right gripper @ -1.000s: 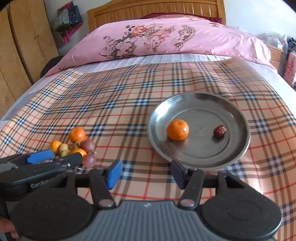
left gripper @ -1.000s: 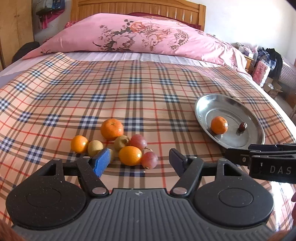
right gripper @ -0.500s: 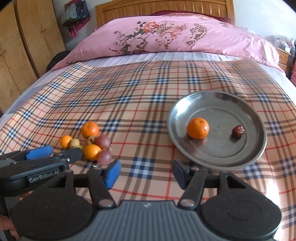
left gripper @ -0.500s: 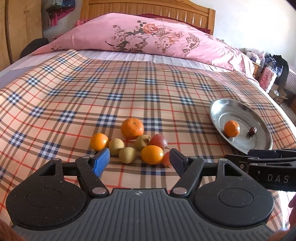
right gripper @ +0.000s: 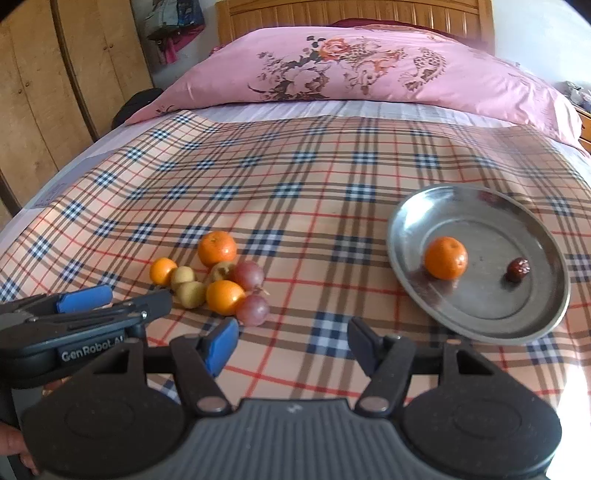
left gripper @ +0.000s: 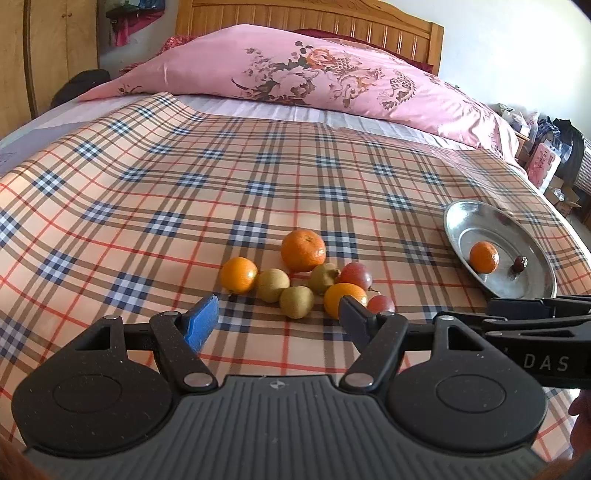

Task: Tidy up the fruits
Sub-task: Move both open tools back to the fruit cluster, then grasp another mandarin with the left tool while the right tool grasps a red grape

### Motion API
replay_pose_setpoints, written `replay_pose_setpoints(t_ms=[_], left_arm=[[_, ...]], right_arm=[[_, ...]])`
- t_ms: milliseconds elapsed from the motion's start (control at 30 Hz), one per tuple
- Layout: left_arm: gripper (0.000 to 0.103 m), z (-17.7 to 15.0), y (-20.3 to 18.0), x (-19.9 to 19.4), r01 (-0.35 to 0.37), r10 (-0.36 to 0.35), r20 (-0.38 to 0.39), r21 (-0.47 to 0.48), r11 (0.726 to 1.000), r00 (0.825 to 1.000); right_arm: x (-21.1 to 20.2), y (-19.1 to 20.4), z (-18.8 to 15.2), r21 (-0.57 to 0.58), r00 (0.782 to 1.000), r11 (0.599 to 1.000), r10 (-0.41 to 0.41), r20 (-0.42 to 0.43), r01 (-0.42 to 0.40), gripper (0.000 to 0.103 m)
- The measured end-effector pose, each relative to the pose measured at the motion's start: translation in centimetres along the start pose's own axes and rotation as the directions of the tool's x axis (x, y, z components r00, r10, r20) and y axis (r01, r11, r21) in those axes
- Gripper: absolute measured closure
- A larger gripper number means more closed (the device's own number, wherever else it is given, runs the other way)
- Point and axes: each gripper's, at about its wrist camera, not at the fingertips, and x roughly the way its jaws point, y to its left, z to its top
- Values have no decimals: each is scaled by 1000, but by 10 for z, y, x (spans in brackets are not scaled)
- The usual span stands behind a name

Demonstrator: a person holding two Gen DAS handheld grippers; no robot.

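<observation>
On the plaid cloth lies a cluster of fruit: a large orange (left gripper: 303, 250), two smaller oranges (left gripper: 238, 274), three yellow-green fruits (left gripper: 272, 284) and two reddish grapes (left gripper: 355, 275). My left gripper (left gripper: 277, 314) hovers open just in front of the cluster, nothing between its fingers. To the right stands a metal plate (right gripper: 487, 306) holding one orange (right gripper: 446, 257) and a dark red date (right gripper: 518, 270). My right gripper (right gripper: 291, 343) is over bare cloth between the cluster and the plate; its jaws are opening and hold nothing. The left gripper (right gripper: 122, 301) shows at the right wrist view's left edge.
A pink floral pillow (left gripper: 314, 70) and a wooden headboard (left gripper: 310, 22) close off the far end of the bed. A wooden wardrobe (right gripper: 48, 92) stands to the left. Bags and boxes (left gripper: 546, 162) sit past the bed's right edge.
Both grippers have moved left across the bed. The fruit cluster now lies straight ahead of the left gripper, and the plate has slid rightward in both views. The right jaws stand slightly wider.
</observation>
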Motion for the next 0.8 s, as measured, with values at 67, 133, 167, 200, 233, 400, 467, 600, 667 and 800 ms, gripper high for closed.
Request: replay_pose_setpoints(t_ms=[67,133,167,200,233,400,467,600,667,800], left_arm=[[15,-1,3,1,-1,1,0,0,1000,1000],[15,-3,7,1,0,0,-2,-1,1000,1000],[15,-4,11,-1,0,0,-1,-6,1000,1000],[15,-5,15,-1,-1,1,-1,-11,1000,1000],[14,-6,19,-2,-5,5,-2,-17,1000,1000],[14,-9,42,3,-41,40,-15,-45,998,999],[14,-10,50,7,-57,56,-21,-46,997,998],[13,-9,62,17,-74,72,-36,-51,996,997],[13,-7,61,25,-78,77,-41,-40,996,996],[13,3,60,45,-75,73,-48,-36,997,996]], right_arm=[[2,3,0,-3,1000,1000,6,-4,-6,38],[5,7,-1,-10,1000,1000,13,-9,-13,38],[6,8,-1,-15,1000,1000,15,-11,-15,38],[7,9,-1,-18,1000,1000,17,-11,-18,38],[7,10,-1,-21,1000,1000,20,-12,-20,38],[11,9,-1,-16,999,999,28,-18,-28,36],[12,8,-1,-14,999,999,31,-20,-31,36],[15,5,0,-12,999,999,34,-21,-35,36],[16,3,1,-8,999,999,34,-21,-34,36],[19,-2,2,-1,999,999,34,-26,-34,35]])
